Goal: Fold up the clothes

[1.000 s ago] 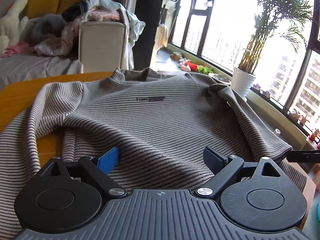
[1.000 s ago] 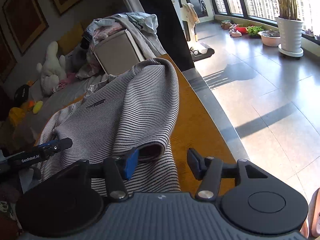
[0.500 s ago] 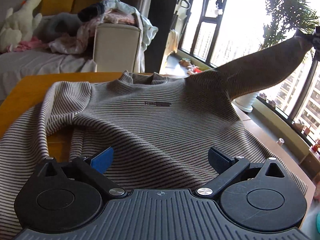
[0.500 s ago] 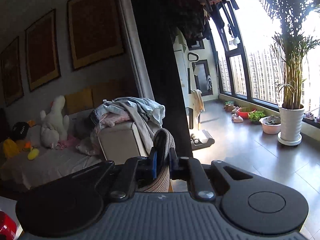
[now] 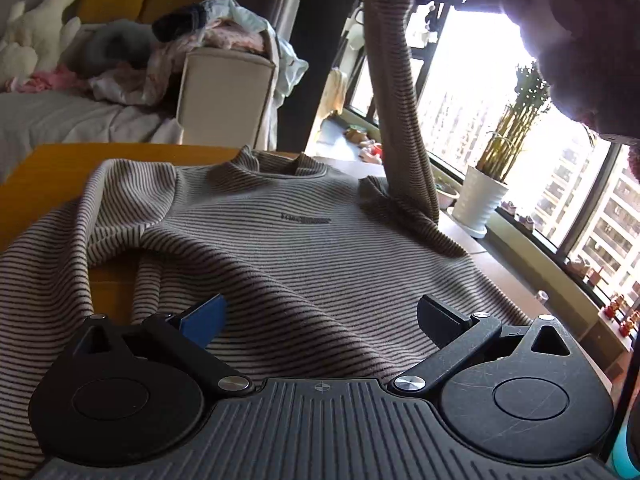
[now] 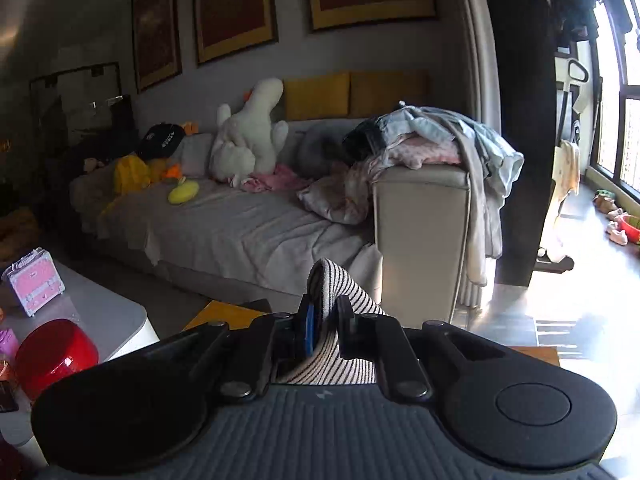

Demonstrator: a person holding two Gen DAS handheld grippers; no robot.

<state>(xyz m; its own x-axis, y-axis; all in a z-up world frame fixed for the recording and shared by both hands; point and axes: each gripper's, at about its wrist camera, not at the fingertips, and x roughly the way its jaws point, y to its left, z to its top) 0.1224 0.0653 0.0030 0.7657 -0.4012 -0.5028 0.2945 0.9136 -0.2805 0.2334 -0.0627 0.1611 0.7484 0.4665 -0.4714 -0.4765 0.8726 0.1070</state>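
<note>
Two tools: right tool (image 6: 325, 322) pinches sweater (image 5: 304, 248) sleeve (image 5: 400, 120), left tool (image 5: 320, 320) wide.

It was a home living room: ahead of the hand-held gripper (image 6: 325, 322) stood a sofa (image 6: 248, 232) with a plush duck (image 6: 250, 136), framed pictures (image 6: 236, 4) above, heaped laundry (image 6: 432, 140) to its right.

Striped sweater (image 5: 304, 256) on wooden table (image 5: 60, 168)
</note>
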